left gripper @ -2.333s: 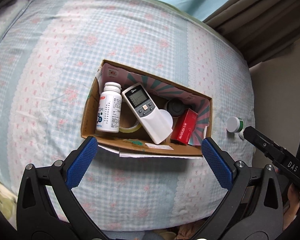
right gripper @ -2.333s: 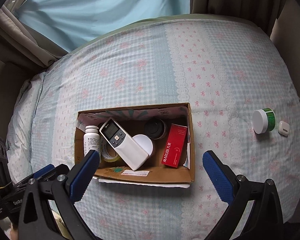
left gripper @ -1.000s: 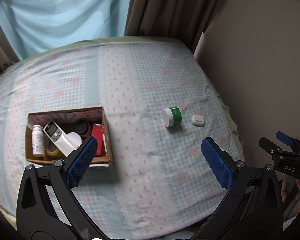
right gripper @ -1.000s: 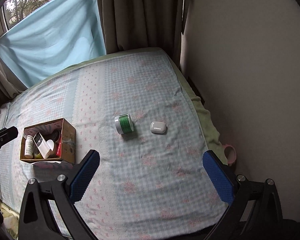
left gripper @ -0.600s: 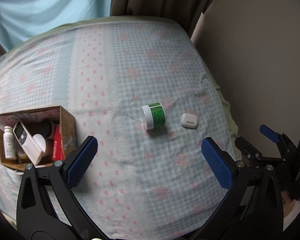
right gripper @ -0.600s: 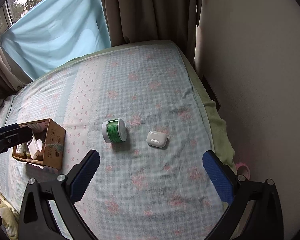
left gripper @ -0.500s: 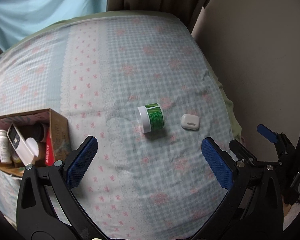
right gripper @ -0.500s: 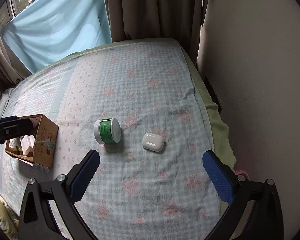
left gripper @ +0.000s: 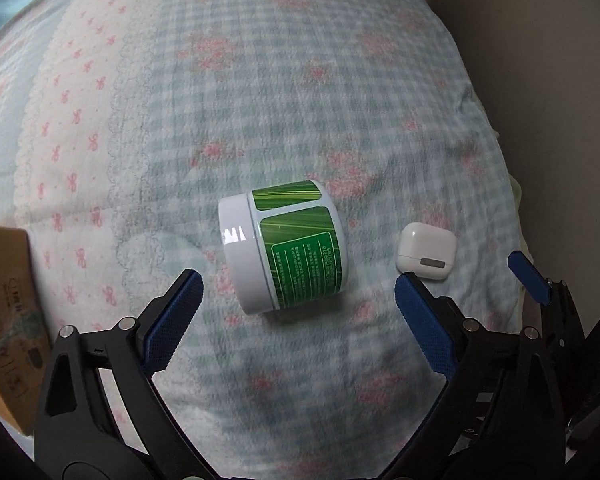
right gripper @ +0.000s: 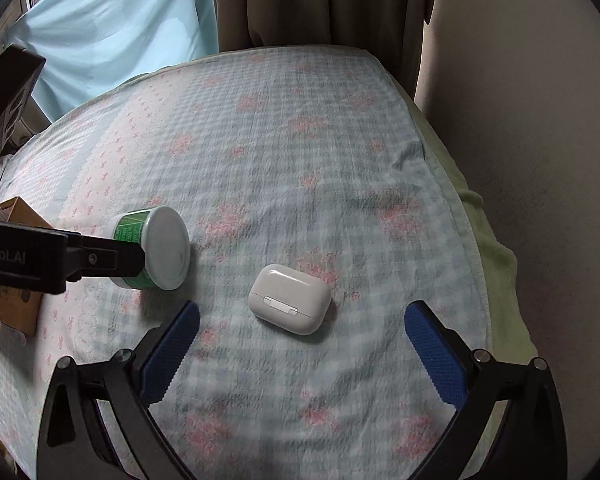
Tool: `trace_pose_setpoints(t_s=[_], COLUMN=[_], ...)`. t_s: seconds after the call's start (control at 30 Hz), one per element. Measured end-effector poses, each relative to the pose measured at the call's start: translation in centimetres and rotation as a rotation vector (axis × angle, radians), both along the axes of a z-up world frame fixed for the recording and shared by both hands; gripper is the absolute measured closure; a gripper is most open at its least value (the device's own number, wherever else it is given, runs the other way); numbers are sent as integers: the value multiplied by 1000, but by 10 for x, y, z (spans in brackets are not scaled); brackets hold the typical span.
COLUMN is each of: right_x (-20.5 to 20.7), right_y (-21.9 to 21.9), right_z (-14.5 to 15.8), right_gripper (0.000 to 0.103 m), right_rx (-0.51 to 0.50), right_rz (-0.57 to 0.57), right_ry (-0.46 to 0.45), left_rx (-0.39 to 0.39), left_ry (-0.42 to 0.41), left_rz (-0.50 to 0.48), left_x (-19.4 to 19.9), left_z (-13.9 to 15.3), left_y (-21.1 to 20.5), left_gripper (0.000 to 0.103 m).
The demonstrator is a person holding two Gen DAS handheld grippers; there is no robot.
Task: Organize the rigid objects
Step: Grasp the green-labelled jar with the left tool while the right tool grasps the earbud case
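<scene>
A green-labelled jar with a white lid (left gripper: 286,246) lies on its side on the checked bedspread. My left gripper (left gripper: 298,320) is open and hovers just short of it, jaws to either side. A white earbuds case (left gripper: 426,256) lies to the jar's right. In the right wrist view my right gripper (right gripper: 302,356) is open just short of the earbuds case (right gripper: 290,298), with the jar (right gripper: 156,242) to its left, partly hidden by the left gripper's body. The cardboard box (left gripper: 6,312) is at the left edge.
The bed's right edge (right gripper: 484,240) runs along a beige wall (right gripper: 540,120). Brown and light blue curtains (right gripper: 300,4) hang behind the bed. My right gripper's fingertip (left gripper: 528,278) shows at the right of the left wrist view.
Both grippers have moved right from the box and dropped close to the bed. The jar and the earbuds case now loom large between the open jaws.
</scene>
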State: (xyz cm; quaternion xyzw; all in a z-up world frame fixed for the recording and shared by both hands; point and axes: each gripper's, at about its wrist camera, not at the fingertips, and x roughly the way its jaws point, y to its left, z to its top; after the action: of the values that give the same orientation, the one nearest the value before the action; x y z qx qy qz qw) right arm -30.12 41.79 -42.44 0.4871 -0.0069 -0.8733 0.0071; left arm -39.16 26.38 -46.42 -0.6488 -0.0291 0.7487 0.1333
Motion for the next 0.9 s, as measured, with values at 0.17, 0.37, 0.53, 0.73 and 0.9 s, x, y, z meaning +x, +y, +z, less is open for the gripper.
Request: trace_pose_setpoints(t_s=[0.17, 0.37, 0.53, 0.73, 0.9], right_x=[-9, -17, -22, -27, -28], right_y=[-13, -20, -22, -18, -15], right_z=[-28, -52, -52, -48, -43], right_gripper=[8, 23, 36, 44, 44], right_rx=[57, 39, 75, 66, 39], right_rz=[35, 42, 37, 35, 18], right_ry=[14, -13, 15, 6, -2], left_rx=[-1, 28, 32, 38, 55], left_ry=[-6, -19, -14, -20, -9], left_rz=[11, 49, 61, 62, 74], left_x=[-6, -12, -14, -15, -15], left_z=[-21, -35, -39, -35, -28], left_y=[5, 1, 0, -3, -4], left_gripper=[17, 33, 38, 43, 47])
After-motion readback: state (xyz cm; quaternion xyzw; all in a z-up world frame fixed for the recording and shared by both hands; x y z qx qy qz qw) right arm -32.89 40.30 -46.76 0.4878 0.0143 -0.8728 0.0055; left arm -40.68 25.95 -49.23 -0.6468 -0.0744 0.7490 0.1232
